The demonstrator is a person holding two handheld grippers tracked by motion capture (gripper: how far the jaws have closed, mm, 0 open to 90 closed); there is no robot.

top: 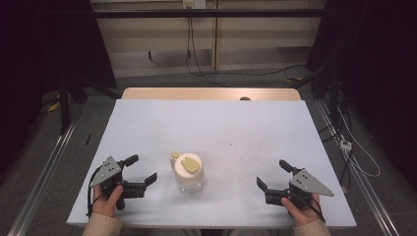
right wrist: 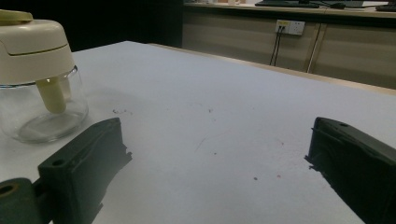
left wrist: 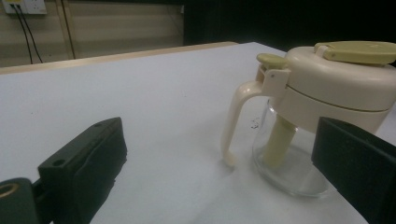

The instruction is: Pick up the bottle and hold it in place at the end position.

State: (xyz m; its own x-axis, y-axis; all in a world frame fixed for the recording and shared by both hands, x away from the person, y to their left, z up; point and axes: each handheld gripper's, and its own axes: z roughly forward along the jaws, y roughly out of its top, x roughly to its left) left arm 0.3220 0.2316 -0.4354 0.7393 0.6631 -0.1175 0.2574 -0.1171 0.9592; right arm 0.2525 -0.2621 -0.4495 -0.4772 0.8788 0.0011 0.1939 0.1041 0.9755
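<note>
Holding: nothing; left gripper point(top: 139, 170) and right gripper point(top: 273, 174) both had jaws spread wide, empty.
Jar point(top: 188, 173): upright on table point(top: 236, 128), between my grippers, nearer the left.
Risk: glass looked slick; clamping the lid point(left wrist: 336, 74) could tip it.

nothing readable for you here, no labels, no brand marks, no numbers on anything in sight

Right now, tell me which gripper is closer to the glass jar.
Left. The left gripper sits open just beside the jar, on its left; the right gripper rests open farther off on the other side.
</note>
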